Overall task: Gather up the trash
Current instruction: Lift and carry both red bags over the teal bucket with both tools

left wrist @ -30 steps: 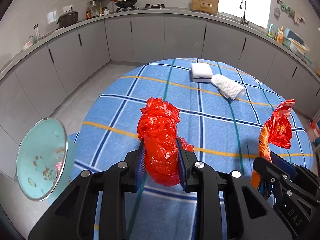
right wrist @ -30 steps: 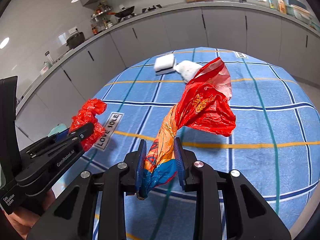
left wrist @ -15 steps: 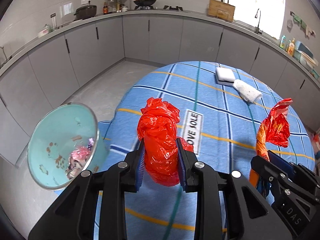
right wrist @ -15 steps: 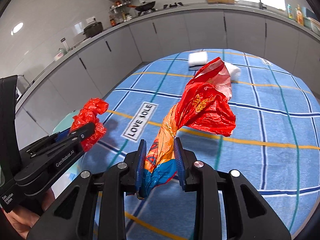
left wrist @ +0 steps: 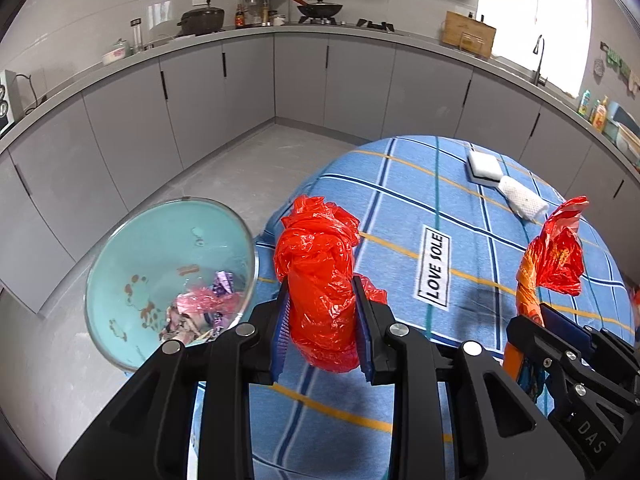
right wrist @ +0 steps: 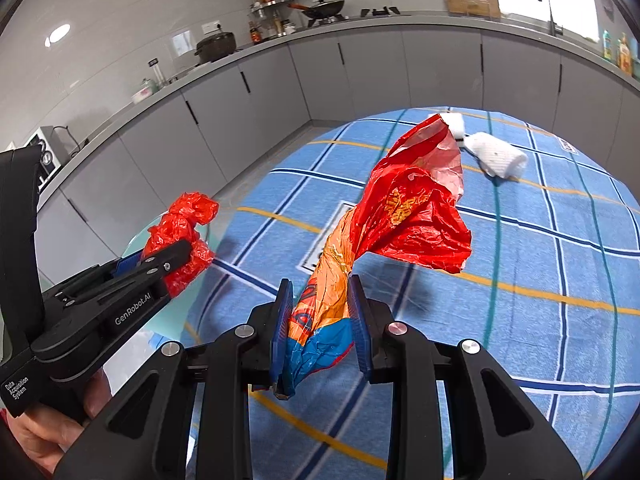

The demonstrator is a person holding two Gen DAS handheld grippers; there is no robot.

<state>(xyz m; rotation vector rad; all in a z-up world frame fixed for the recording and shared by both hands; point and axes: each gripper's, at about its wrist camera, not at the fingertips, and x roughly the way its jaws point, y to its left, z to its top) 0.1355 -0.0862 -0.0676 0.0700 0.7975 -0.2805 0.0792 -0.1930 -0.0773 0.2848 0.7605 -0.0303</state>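
My left gripper [left wrist: 322,312] is shut on a crumpled red plastic bag [left wrist: 320,276], held upright above the table's left edge. Just left of it, on the floor, stands a teal trash bin [left wrist: 120,280] with a shiny rim and wrappers inside. My right gripper [right wrist: 318,328] is shut on a red, orange and blue snack wrapper [right wrist: 408,212] that flares up over the blue checked tablecloth [right wrist: 540,260]. In the left wrist view the right gripper and its wrapper [left wrist: 556,260] show at the right. In the right wrist view the left gripper [right wrist: 160,260] with the red bag [right wrist: 180,232] shows at the left, over the bin's edge.
A white sponge [left wrist: 484,166] and a rolled white cloth [left wrist: 524,200] lie at the far side of the table, beside a "LOVE SOLE" label [left wrist: 434,266]. Grey cabinets [left wrist: 300,76] and a counter with cookware ring the room. Grey floor [left wrist: 240,176] lies left of the table.
Both grippers have swung left across the table with their loads. The bin has come from the left edge of the left wrist view to right beside the red bag.
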